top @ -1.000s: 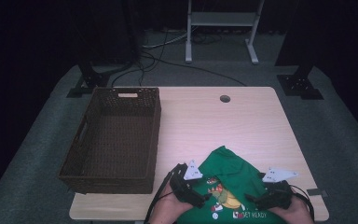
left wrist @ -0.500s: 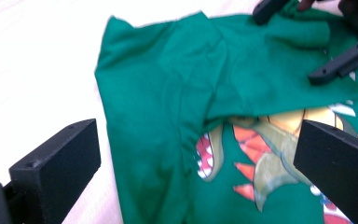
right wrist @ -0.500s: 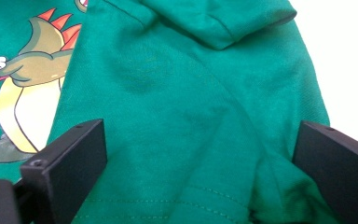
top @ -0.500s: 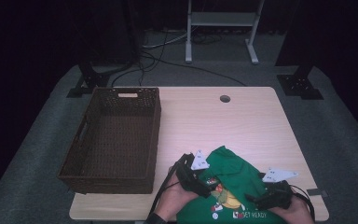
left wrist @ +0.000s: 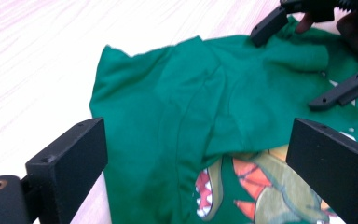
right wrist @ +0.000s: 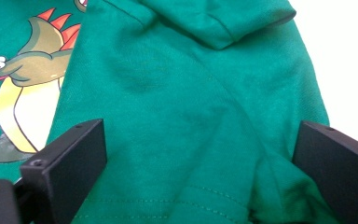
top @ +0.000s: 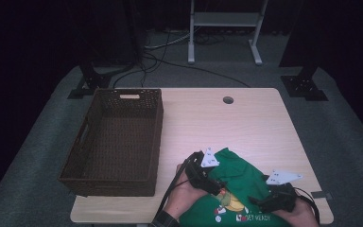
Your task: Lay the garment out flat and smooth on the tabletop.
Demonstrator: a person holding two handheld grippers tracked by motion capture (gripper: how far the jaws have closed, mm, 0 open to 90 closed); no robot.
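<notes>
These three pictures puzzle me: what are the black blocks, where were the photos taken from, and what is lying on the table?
No robot here: a person holds hand-held tongs, one in each hand. The high view looks down on the wooden table; the left tongs and right tongs are near its front edge. The other two pictures come from cameras riding on each tool, so the black blocks at the bottom are that tool's own jaws. A green T-shirt printed with a spiky cartoon creature lies partly folded on the table. A dark wicker basket stands to its left. Both tongs are open over the shirt; neither grips anything. The left jaws have just been closing slightly.
</notes>
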